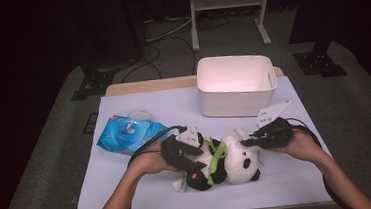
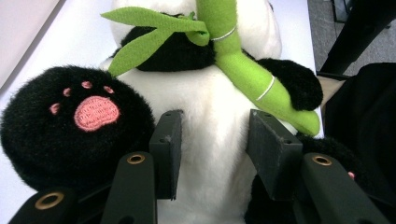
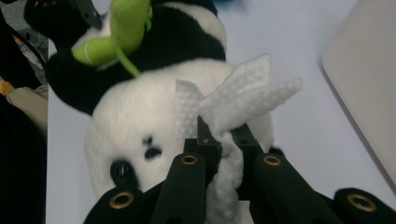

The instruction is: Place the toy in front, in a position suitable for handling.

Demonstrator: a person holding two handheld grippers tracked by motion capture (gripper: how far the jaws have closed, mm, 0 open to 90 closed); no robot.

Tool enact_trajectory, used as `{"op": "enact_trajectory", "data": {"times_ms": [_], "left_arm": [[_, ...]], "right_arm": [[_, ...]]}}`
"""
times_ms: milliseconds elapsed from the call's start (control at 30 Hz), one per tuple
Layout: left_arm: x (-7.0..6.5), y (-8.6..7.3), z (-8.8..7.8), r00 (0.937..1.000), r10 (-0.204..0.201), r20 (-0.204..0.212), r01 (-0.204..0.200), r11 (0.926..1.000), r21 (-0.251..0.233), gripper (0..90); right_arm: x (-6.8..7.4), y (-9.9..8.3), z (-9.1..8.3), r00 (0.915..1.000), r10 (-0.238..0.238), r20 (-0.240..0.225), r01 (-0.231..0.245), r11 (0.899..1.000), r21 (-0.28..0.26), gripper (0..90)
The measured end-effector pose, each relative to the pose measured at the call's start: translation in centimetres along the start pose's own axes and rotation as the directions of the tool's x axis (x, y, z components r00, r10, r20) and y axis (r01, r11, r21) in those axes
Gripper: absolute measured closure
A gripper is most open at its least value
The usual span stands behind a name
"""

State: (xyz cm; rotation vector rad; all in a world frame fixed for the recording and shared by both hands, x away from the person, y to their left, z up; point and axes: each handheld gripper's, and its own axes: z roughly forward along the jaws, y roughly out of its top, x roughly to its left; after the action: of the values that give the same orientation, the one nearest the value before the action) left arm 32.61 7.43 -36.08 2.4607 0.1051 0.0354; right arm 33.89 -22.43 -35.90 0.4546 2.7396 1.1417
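Clamping a wipe (image 3: 233,112), right gripper (image 3: 223,135) meets panda (image 1: 228,164) (near table (image 1: 131,199) edge); left gripper (image 2: 212,140) pinches its belly.

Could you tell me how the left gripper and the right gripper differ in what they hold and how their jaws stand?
The left gripper has its jaws set apart around the toy panda's white belly; the right gripper has its jaws pinched close on a white wipe. The left gripper sits at the panda's body, the right gripper at its head. Both have black jaws and are held over the white table.
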Motion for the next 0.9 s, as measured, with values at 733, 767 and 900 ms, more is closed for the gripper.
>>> {"op": "enact_trajectory", "data": {"times_ms": [733,767,900], "left_arm": [[-0.2,0.0,0.0,0.9998,0.018,-0.008,-0.018,0.9998,0.004,55.6],[-0.2,0.0,0.0,0.9998,0.019,-0.007,-0.019,0.9998,0.006,55.6],[-0.1,0.1,0.0,0.9999,0.013,-0.006,-0.013,0.9999,0.008,55.6]], "right_arm": [[-1.4,0.3,0.7,0.9995,0.033,-0.002,-0.033,0.999,0.001,85.3],[-1.4,-0.1,0.6,0.9992,0.041,0.000,-0.041,0.999,0.001,85.3],[-1.1,-2.1,-0.1,0.9968,0.079,0.014,-0.079,0.997,-0.005,85.3]]}}
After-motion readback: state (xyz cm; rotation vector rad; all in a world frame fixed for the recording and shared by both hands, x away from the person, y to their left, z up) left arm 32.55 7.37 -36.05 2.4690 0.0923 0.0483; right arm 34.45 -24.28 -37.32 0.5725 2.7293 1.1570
